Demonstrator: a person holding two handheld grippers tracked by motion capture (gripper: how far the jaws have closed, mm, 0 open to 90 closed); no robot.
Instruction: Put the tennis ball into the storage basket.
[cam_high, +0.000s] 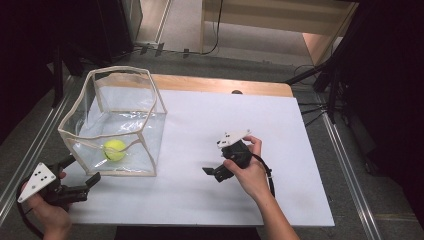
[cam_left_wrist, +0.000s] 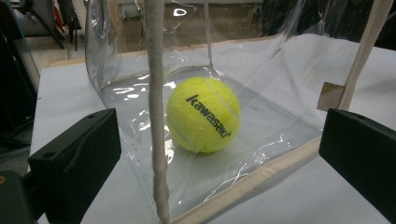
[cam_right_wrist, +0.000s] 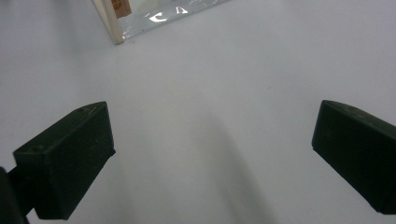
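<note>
Closing in on the clear plastic cream-trimmed box (cam_high: 114, 122) holding the yellow felt tennis ball (cam_left_wrist: 203, 115).
Both grippers gape empty; left gripper (cam_high: 82, 172) should straddle the near corner seam, right gripper (cam_high: 212, 171) waits.

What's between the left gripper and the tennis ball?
The clear bag's plastic wall and its cream corner seam stand between the open left gripper and the tennis ball, as the left gripper view shows.

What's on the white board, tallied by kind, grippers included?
Tennis ball: 1, inside the bag
Clear bag: 1
Grippers: 2, left gripper at the bag's near corner, right gripper over the board
Total: 4
</note>
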